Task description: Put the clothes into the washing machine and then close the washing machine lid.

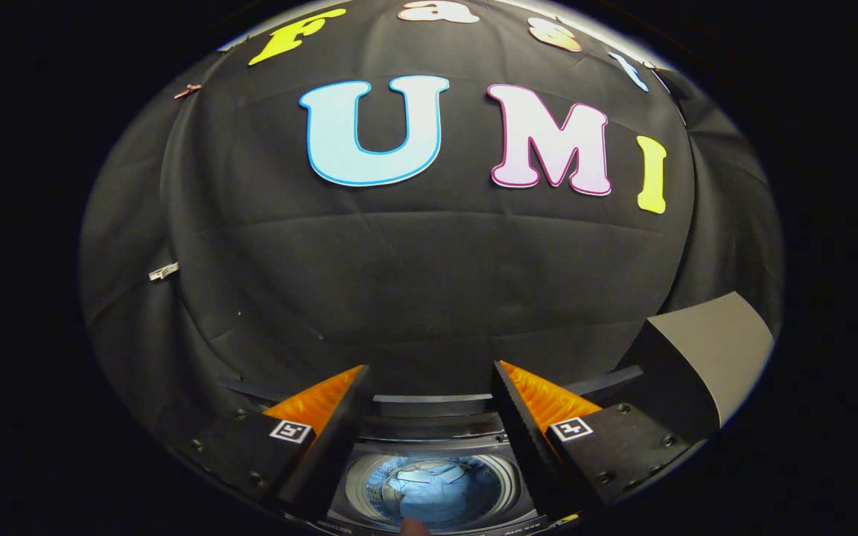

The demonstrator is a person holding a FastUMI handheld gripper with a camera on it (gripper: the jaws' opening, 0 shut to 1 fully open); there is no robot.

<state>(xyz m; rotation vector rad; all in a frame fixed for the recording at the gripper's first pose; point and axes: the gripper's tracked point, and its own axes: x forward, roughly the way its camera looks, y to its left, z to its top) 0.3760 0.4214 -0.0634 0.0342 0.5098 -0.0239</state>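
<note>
Blue clothes (433, 487) already sit down in the washing machine (436, 454) drum, claw (429, 406) spread open, holding nothing.
Next I'd guess: reach far for the lid (429, 406), push it down slow and square.

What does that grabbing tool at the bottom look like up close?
The hand-held gripper has two wedge-shaped fingers with ribbed inner faces, spread apart. Each sits on a dark block fixed with small screws and carrying a small square black-and-white marker.

- Washing machine (433, 439) near, below the gripper (429, 380) — its fingers spread apart, holding nothing.
- Clothes (433, 487) in the drum.
- Lid (704, 357) raised, right — booth wall far behind.
</note>
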